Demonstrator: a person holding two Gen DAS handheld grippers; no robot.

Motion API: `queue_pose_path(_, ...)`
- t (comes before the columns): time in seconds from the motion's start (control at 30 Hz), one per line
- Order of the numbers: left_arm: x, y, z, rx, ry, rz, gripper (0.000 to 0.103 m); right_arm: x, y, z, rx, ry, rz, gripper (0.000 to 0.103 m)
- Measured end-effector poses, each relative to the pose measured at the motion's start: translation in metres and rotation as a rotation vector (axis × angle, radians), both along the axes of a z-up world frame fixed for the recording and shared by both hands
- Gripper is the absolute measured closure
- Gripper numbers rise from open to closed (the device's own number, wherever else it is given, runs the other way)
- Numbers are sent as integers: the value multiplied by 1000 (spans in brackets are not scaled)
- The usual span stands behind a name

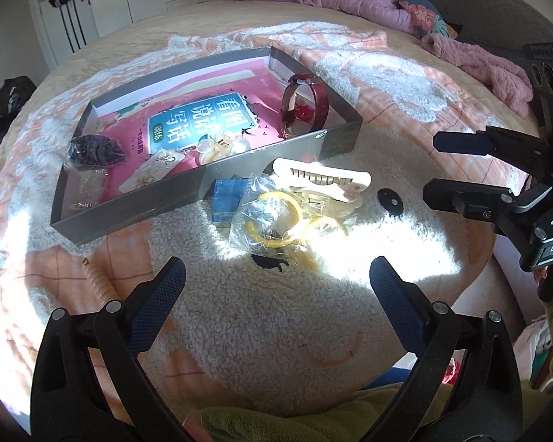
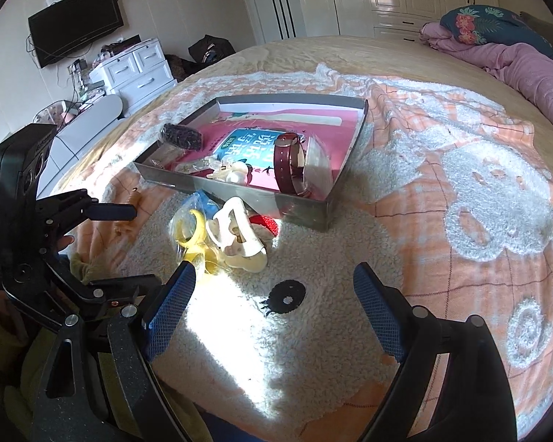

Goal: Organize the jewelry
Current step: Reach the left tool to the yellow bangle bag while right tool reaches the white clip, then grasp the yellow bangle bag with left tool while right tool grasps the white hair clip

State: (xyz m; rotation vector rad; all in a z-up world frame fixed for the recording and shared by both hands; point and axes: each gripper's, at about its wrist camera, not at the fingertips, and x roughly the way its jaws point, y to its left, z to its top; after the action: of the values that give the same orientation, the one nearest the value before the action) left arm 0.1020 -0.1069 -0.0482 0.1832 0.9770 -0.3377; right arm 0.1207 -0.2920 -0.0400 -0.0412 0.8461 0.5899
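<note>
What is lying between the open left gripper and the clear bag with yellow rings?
Only bare white fleecy blanket, sunlit, with a small black embroidered mark, lies between the left gripper and the clear plastic bag of yellow rings, shown in the left wrist view.

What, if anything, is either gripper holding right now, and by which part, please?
Nothing is held. The left gripper and the right gripper both hang open above the fluffy white blanket, short of the cream plastic hair claw.
</note>
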Motion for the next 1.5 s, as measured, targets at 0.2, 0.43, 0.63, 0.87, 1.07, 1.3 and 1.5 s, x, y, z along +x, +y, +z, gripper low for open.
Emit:
queue_pose_path(0.2,16,-6,-13,27,26,-23,10,13,-2,-13,-11,32,-1,17)
queue_pose_path(0.43,28,-16,-24,46,50,-30,10,22,-7,-16,1,45,1,17)
queue_pose_path(0.63,34,-17,-33,49,61,-26,14,31,-2,-17,6,53,24,17)
queue_pose_path(0.87,30,-10,-30,11,54,-26,31,36,16,-23,-4,73,74,17)
queue_pose_path(1.07,15,11,-17,2,28,0,31,39,35,-26,12,88,116,17)
queue_pose_path(1.3,8,42,-2,-39,-1,69,31,48,59,-37,42,119,151,30)
queue_pose_path(1.5,6,57,9,-69,-34,93,31,44,65,-40,60,96,134,64)
